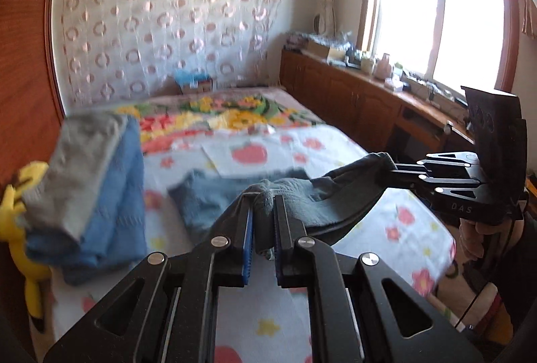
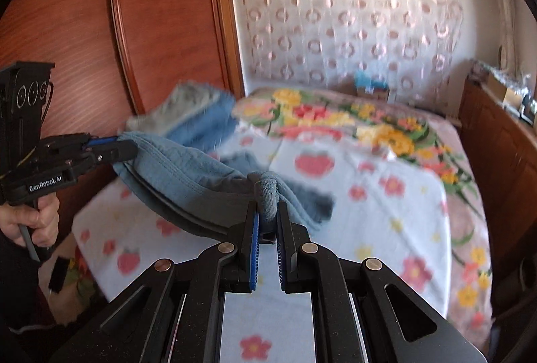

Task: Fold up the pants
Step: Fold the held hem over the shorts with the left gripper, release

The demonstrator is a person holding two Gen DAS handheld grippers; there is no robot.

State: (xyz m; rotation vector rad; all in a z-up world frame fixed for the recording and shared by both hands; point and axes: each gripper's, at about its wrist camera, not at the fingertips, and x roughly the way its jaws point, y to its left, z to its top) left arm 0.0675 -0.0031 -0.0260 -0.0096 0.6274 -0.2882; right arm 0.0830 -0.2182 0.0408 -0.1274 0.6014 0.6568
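I have the pants (image 1: pixel 302 198) lifted off the bed (image 1: pixel 352 141) and strung between my two tongs. The left tongs (image 1: pixel 263 212) are closed down on a bunched fold of the blue-grey cloth, and the right tongs (image 2: pixel 267 212) are pinched the same way on another bunch — each shows up in the other's view, off to the side, gripping its end of the fabric. Between the two grips the cloth sags in a shallow curve, with a darker band along the lower edge that may be the waistband or a hem; I cannot tell which. A further part of the garment trails down onto the flowered sheet beyond.

My read is that I am mid-fold, carrying one held edge over toward the part lying on the bed. Next I would need to keep both grips level and evenly apart so the edge stays taut, lower it squarely onto the resting portion, and only then let go. A heap of blue and grey towels (image 1: pixel 90 178) sits near on the left side — I should steer clear of it.
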